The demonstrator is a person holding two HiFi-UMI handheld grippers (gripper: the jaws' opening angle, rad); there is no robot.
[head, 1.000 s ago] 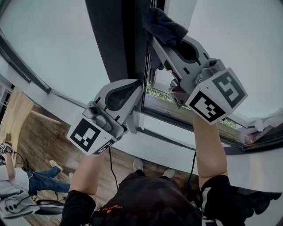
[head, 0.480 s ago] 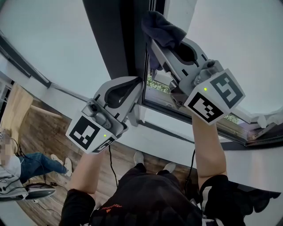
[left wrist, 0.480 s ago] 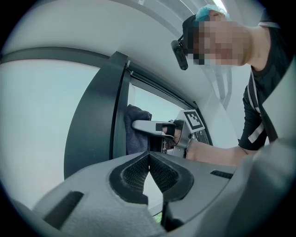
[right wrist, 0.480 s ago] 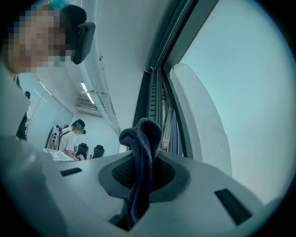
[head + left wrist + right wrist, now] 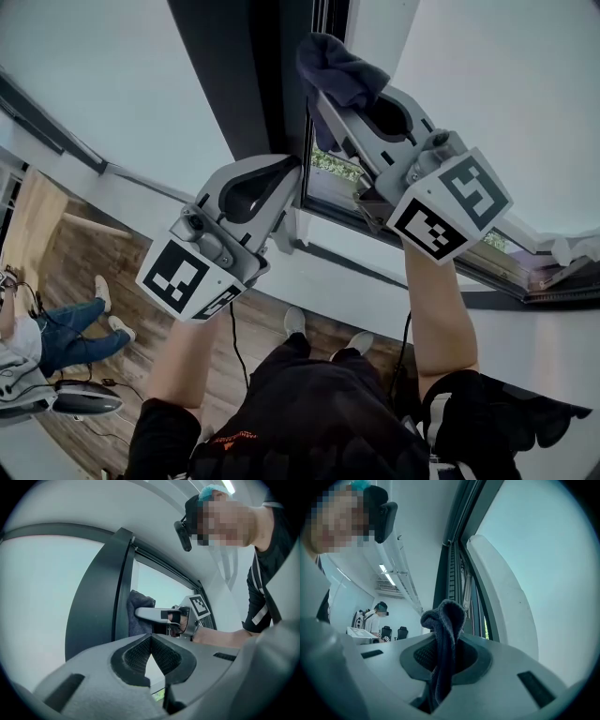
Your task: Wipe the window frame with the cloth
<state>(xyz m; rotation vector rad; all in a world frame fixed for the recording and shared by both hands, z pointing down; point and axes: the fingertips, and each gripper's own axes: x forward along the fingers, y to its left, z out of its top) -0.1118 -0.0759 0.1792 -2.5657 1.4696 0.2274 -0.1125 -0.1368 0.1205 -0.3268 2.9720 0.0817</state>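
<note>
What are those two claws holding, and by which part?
The right gripper pinches the cloth by a bunched fold; a wad sticks out past its tips. The left gripper is shut on nothing.

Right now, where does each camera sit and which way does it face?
Head view: on the person's head, facing down at the left claw and right claw by the window frame; forearms and shirt show.
Left gripper view: on the left claw, facing the frame and right claw; a forearm shows.
Right gripper view: on the right claw, facing along the frame; some shirt shows.
Shared: all show the cloth.
</note>
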